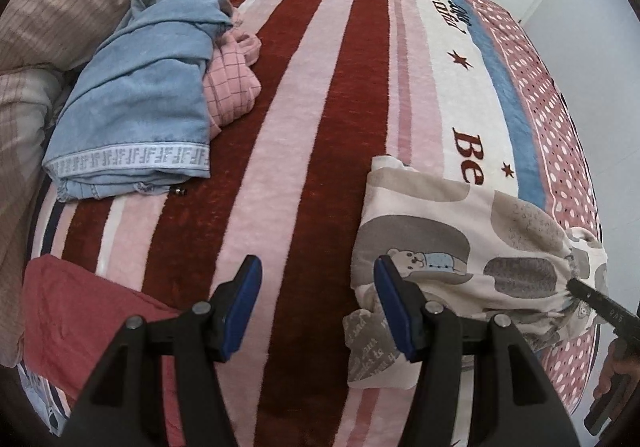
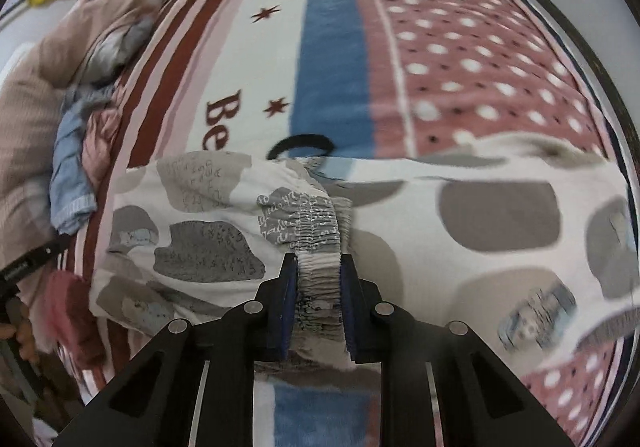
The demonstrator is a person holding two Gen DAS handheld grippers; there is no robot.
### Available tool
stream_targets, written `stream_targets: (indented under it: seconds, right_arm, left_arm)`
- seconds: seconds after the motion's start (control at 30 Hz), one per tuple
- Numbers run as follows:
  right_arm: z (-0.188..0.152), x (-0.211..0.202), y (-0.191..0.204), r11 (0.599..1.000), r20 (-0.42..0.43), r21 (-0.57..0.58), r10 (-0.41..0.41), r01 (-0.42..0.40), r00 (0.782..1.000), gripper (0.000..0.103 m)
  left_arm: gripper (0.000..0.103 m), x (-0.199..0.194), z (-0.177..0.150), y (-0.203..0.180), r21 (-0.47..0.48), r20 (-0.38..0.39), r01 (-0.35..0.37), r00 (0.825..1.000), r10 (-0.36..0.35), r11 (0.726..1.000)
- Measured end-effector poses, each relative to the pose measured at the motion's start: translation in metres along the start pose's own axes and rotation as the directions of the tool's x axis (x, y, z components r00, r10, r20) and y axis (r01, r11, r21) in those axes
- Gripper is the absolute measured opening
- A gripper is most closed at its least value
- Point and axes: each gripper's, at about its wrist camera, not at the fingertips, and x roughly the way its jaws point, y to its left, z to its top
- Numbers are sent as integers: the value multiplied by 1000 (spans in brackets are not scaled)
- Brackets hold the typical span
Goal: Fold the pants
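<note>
Right now the right gripper (image 2: 319, 275) is clamped on the gathered elastic waistband (image 2: 316, 231) of the pants (image 2: 496, 215), both blue pads pressing the bunched band between them. Pants are white with grey blobs and little bear prints, spread crosswise over the bed's blanket (image 2: 336, 59), one part running to the left of the gripper, the other to the right. Right-wrist view is motion-blurred, fine print detail unreadable.

Left gripper (image 1: 318, 301) hangs over the blanket's dark red and pink stripes with its jaws about half open, nothing between them. Its right-hand finger (image 1: 394, 311) sits just at the near edge of the pants (image 1: 460, 223); cannot tell if it touches the fabric.

On the far left of the bed in the left-wrist view: a light blue denim garment (image 1: 132, 103) lying partly on a pink checked garment (image 1: 232, 87), well apart from the pants. A red cloth (image 1: 80, 311) lies at the near left corner, beside the left gripper.
</note>
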Motion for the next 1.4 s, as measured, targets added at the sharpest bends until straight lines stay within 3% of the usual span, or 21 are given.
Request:
stream_targets:
  seconds: [0.07,0.13,0.17,0.3,0.33,0.37,0.5,0.7,0.77,0.83,0.93,1.07,1.2,1.4]
  right_arm:
    - [-4,14,0,999,-59,-22,-27,26,998,20]
    - [-7,29,0,999,-104,-25,-43,41,994,49]
    - [-7,32,-2,999,-105,-15,-30,29,994,53]
    - [-7,44,-7,1000,-109,29,11,-8,994,49]
    - [-8,44,-8,999,-105,41,39,-35,994,27]
    - [-8,45,-7,997,-107,52,69,-64,992,18]
    - [-11,20,5,1000,-6,-26,-1,1,1000,15]
    - [-5,19,-14,998,-22,65,-5,7,1000,15]
    - [-4,20,-19,996,-27,87,13,-10,1000,23]
    - [-5,13,-24,993,-17,111,31,-29,999,37]
    - [-9,-8,-40,990,34,137,30,-34,999,48]
    - [-25,-42,-91,967,85,253,-13,-9,996,48]
    - [-51,-76,-155,917,122,399,-54,0,991,48]
    - [-95,-93,-220,858,128,514,-81,4,988,50]
  left_arm:
    - [54,1,-1,-2,2,-4,4,1000,-4,1000]
    - [54,2,-2,-5,9,-6,5,1000,-5,1000]
    - [54,2,-3,-5,13,-5,4,1000,-4,1000]
    - [54,4,-4,-7,20,-12,2,1000,-2,1000]
    - [54,5,-4,-8,19,-14,1,1000,-1,1000]
    - [54,5,-4,-8,19,-16,1,1000,-1,1000]
    - [54,2,-4,-13,25,-9,2,1000,-2,1000]
    - [54,-2,-1,-26,46,0,14,1000,-14,999]
    - [54,-4,-2,-33,60,4,18,1000,-18,998]
    - [54,-5,-1,-41,70,1,20,1000,-20,997]
    - [54,-9,-1,-55,87,8,23,1000,-23,996]
    - [54,-18,0,-81,120,24,32,999,-35,992]
    - [54,-24,-3,-118,164,38,46,998,-53,985]
    - [56,-25,-14,-171,196,37,66,996,-75,978]
